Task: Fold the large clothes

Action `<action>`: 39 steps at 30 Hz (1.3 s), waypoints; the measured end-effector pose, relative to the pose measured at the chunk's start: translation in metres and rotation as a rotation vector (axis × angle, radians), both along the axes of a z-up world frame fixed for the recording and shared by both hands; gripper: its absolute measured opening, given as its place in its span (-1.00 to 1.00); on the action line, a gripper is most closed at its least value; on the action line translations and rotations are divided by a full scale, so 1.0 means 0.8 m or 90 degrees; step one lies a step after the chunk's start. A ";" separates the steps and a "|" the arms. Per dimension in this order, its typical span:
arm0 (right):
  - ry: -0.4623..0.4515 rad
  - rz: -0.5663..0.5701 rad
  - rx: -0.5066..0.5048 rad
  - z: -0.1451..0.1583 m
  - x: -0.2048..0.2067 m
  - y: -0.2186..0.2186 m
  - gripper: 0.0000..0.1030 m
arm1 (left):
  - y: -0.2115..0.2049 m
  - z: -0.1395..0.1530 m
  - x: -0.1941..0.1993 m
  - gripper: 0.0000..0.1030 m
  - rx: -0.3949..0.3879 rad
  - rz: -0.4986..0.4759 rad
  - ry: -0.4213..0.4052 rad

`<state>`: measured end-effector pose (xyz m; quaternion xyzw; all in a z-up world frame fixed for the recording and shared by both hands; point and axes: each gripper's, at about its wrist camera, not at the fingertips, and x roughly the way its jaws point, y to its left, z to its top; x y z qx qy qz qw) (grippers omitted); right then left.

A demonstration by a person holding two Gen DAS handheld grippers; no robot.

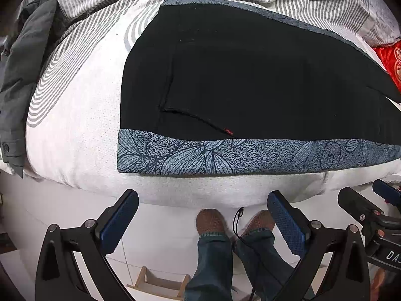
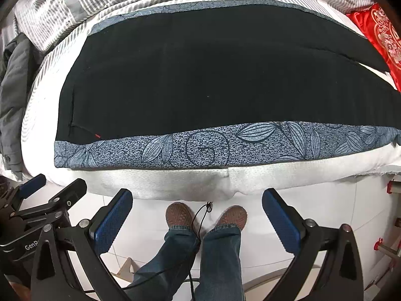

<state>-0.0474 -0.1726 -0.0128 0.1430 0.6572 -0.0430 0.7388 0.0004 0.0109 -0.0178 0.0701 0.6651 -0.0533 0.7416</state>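
Black garment [image 1: 250,75] flat on blue mat [image 1: 225,158], L tongs [image 1: 203,215] & R tongs [image 2: 198,215] apart, empty

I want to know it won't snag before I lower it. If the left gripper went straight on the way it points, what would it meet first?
Probably the person's shoes on the white floor: the open left gripper frames them, short of the bed edge. Depth is unclear.

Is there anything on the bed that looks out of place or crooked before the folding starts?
Mostly tidy. The black garment lies flat on the blue patterned cloth. Only its far right end splits into a loose flap, slightly askew. A grey jacket lies crumpled at the left edge.
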 end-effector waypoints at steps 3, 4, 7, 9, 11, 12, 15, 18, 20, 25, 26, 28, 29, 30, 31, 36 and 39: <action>0.000 -0.001 0.002 -0.001 0.000 -0.001 1.00 | 0.002 -0.001 0.001 1.00 -0.001 0.003 0.003; 0.000 -0.001 0.003 -0.001 0.000 -0.002 1.00 | 0.004 -0.002 0.001 1.00 -0.002 0.003 0.004; 0.002 -0.003 0.002 -0.001 0.000 -0.002 1.00 | 0.004 -0.005 0.003 1.00 -0.001 0.006 0.008; 0.002 -0.003 0.001 -0.001 0.000 -0.002 1.00 | 0.004 -0.007 0.003 1.00 0.005 0.004 0.011; 0.003 -0.003 0.003 -0.001 0.000 -0.002 1.00 | 0.003 -0.010 0.004 1.00 0.008 0.004 0.014; 0.004 -0.003 0.004 -0.001 0.000 -0.002 1.00 | 0.003 -0.012 0.004 1.00 0.008 0.005 0.017; 0.004 -0.003 0.012 -0.002 0.000 -0.002 1.00 | 0.005 -0.013 0.003 1.00 0.008 0.008 0.018; 0.001 -0.001 0.021 -0.001 0.000 -0.001 1.00 | 0.005 -0.011 0.002 1.00 0.006 0.006 0.014; 0.005 0.000 0.026 -0.001 0.000 -0.001 1.00 | 0.006 -0.009 0.002 1.00 0.004 0.005 0.011; 0.009 -0.004 0.029 -0.001 0.001 -0.003 1.00 | 0.008 -0.006 0.001 1.00 0.004 0.012 0.001; 0.009 -0.004 0.027 -0.001 0.000 -0.003 1.00 | 0.009 -0.006 0.001 1.00 0.004 0.015 0.000; 0.012 -0.003 0.034 -0.002 -0.001 -0.004 1.00 | 0.011 -0.007 -0.001 1.00 0.009 0.020 -0.001; 0.012 -0.004 0.031 -0.002 -0.002 -0.005 1.00 | 0.012 -0.008 -0.001 1.00 0.011 0.022 -0.001; 0.012 -0.005 0.028 -0.002 -0.003 -0.005 1.00 | 0.013 -0.009 -0.001 1.00 0.011 0.024 0.000; 0.011 -0.006 0.027 -0.002 -0.003 -0.005 1.00 | 0.013 -0.010 -0.001 1.00 0.010 0.027 0.002; 0.004 -0.006 0.024 -0.003 -0.004 -0.006 1.00 | 0.014 -0.012 -0.001 1.00 0.005 0.026 0.005; -0.002 -0.009 0.023 -0.005 -0.005 -0.007 1.00 | 0.012 -0.011 0.002 1.00 -0.003 0.021 0.003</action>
